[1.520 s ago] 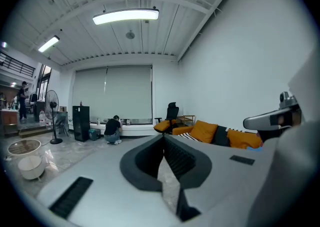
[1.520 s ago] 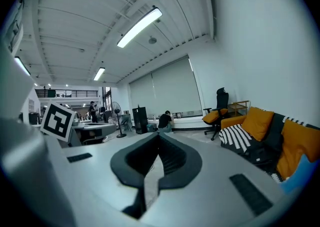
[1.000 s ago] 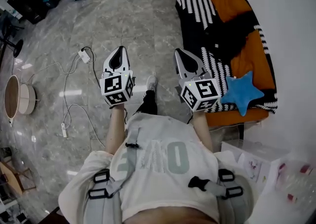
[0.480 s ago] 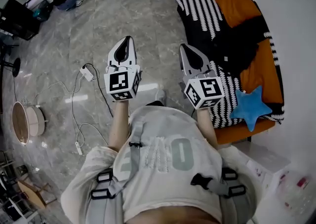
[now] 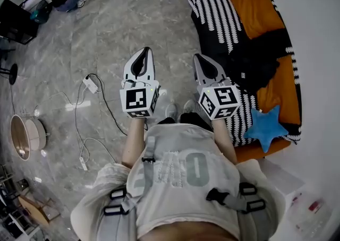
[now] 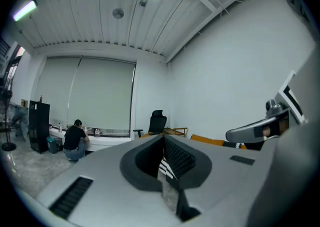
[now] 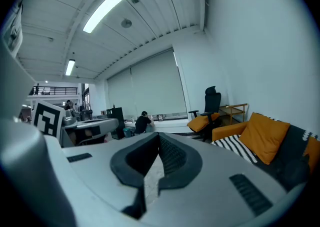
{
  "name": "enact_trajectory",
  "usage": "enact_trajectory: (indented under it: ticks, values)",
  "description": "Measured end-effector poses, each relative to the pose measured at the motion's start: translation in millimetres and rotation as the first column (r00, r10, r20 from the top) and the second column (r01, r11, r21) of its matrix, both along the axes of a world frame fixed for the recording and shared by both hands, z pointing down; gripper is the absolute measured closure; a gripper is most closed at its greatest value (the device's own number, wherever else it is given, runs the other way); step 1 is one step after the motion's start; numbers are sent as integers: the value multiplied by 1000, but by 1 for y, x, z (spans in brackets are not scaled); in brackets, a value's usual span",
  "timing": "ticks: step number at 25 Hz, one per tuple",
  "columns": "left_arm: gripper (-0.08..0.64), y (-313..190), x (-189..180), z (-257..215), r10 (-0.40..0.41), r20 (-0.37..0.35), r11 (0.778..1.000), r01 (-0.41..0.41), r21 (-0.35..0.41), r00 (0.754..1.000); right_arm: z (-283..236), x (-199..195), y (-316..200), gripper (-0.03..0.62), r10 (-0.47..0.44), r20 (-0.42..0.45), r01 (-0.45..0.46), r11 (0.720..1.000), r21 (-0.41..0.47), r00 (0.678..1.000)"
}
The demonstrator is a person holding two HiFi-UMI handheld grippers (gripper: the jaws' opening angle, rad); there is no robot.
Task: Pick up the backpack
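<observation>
The task is barely begun: nothing is lifted and neither claw has hold of anything. The backpack (image 5: pixel 256 60), judged to be the black bundle, lies on the seat of the orange sofa (image 5: pixel 276 88), about midway along it. It rests on the black-and-white striped blanket (image 5: pixel 215 11), between the orange cushion (image 5: pixel 260 3) toward the sofa's far end and the blue star pillow (image 5: pixel 265 127) toward its near end. The left gripper (image 5: pixel 144 54) hovers over the floor well off the sofa's front edge, its jaws pressed together with nothing between them; its own view shows only the room beyond the closed tips. The right gripper (image 5: pixel 202 59) is held at the sofa's front edge, near the backpack but apart from it, jaws likewise fully closed and empty. Both point along the sofa's length rather than at its seat. Nearly everything is left to do: turning toward the sofa, opening at least one claw, reaching to the backpack, finding a strap or handle (none can be made out), closing on it and lifting it clear of the seat
</observation>
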State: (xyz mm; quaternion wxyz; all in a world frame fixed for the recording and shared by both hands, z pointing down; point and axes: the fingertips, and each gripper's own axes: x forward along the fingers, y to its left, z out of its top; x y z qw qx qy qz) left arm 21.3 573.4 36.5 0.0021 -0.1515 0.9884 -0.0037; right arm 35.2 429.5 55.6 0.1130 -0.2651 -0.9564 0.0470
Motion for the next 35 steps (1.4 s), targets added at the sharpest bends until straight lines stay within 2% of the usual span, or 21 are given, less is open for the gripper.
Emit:
enact_trajectory:
  ticks: [5, 6, 7, 8, 10, 12, 13, 14, 15, 16, 18, 24, 26, 29, 32, 33, 35]
  values:
    - [540, 5, -6, 0, -56, -13, 998, 56, 21, 998, -7, -17, 10, 583, -79, 15, 80, 997, -6, 997]
    - [540, 4, -6, 0, -61, -13, 998, 62, 20, 998, -9, -19, 10, 568, -89, 13, 89, 996, -16, 996]
    - [540, 3, -7, -2, -66, -11, 998, 66, 20, 998, -11, -21, 10, 526, -96, 12, 97, 995, -27, 995]
    - [540, 2, -8, -4, -69, -7, 997, 69, 23, 998, -12, -23, 9, 520, -101, 11, 101, 994, -36, 995]
    - [540, -1, -11, -6, -64, -7, 998, 64, 28, 998, -13, -26, 6, 515, -95, 13, 96, 994, -46, 995]
    - [538, -8, -15, -4, -22, -23, 999, 23, 35, 999, -14, -30, -1, 489, -77, 21, 78, 995, -57, 997]
    - [537, -13, -19, -2, 13, -35, 999, -12, 40, 999, -15, -34, -5, 461, -63, 29, 65, 996, -66, 998]
    - [513, -20, -24, -1, 50, -47, 998, -48, 46, 998, -15, -38, -11, 395, -48, 39, 51, 996, -74, 998]
    - [451, -27, -30, 0, 83, -55, 995, -80, 53, 995, -15, -42, -19, 275, -31, 44, 35, 996, -77, 999]
    - [390, -36, -35, 0, 111, -58, 992, -108, 62, 992, -14, -45, -28, 207, -10, 45, 13, 997, -78, 999]
    - [322, -57, -47, -6, 163, -46, 984, -159, 79, 986, -12, -49, -56, 207, 60, 40, -56, 995, -84, 997]
    - [313, -156, -86, -10, 311, -26, 948, -308, 83, 950, -5, -49, -175, 209, 285, 33, -280, 954, -109, 958]
    - [313, -204, -92, -10, 408, -27, 912, -405, 66, 913, -2, -38, -220, 209, 391, 25, -386, 915, -116, 920]
    - [311, -279, -92, -9, 562, -31, 827, -560, 42, 827, 4, -15, -284, 209, 550, 12, -545, 829, -122, 835]
    - [311, -342, -87, -4, 652, -27, 758, -652, 24, 758, 11, 0, -335, 209, 640, 3, -635, 763, -125, 768]
    - [311, -363, -83, 0, 686, -31, 728, -686, 18, 727, 14, 7, -350, 209, 671, -1, -666, 736, -120, 741]
    - [311, -404, -75, 7, 763, -48, 646, -764, 5, 645, 21, 25, -375, 209, 744, -3, -741, 666, -84, 668]
